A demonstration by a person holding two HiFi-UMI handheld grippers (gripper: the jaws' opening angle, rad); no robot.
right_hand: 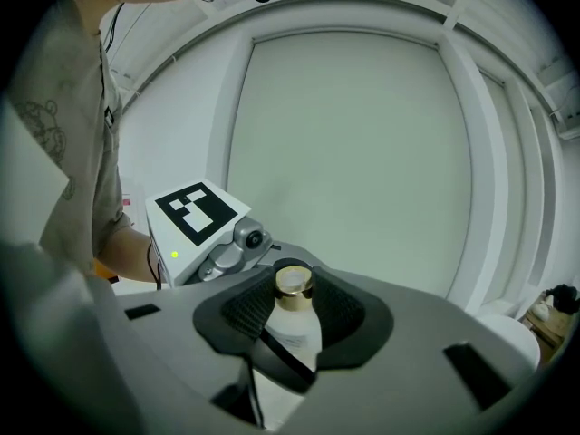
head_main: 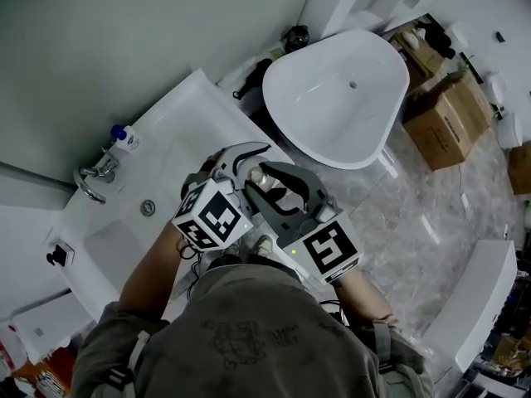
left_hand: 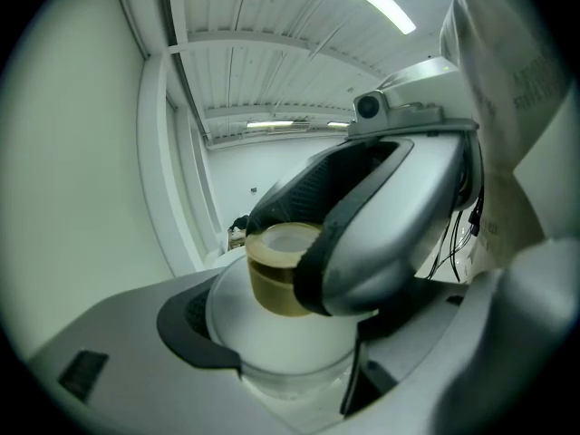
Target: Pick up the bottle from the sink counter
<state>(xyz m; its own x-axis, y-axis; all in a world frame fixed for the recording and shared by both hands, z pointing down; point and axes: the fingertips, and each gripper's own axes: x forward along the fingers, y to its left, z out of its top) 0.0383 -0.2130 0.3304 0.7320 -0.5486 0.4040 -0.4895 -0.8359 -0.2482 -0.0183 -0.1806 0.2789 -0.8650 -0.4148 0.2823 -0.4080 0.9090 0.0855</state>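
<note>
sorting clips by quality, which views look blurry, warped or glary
Head view: dim, mostly sharp. Left gripper view: heavy fisheye, the bottle soft from closeness, ceiling light strip glaring. Right gripper view: fisheye curves the wall panel edges, bottle crisp.

- Your left tongs (left_hand: 288, 356) are pale grey moulded shells lined with black ribbed pads (left_hand: 181, 320).
- Your right tongs (right_hand: 292, 329) are a darker grey, with black cross-hatched pads (right_hand: 243, 314) and a small round lens (left_hand: 367, 107) on top.
- Each carries a white cube with black square markers: left cube (head_main: 212, 216), right cube (head_main: 329, 252). A green light (right_hand: 174, 255) glows on the left one.
- Thin black cables (left_hand: 460, 234) run beside the right tongs' body.
- You wear a grey-olive short-sleeved shirt (head_main: 249, 342) with a faint line print.
</note>
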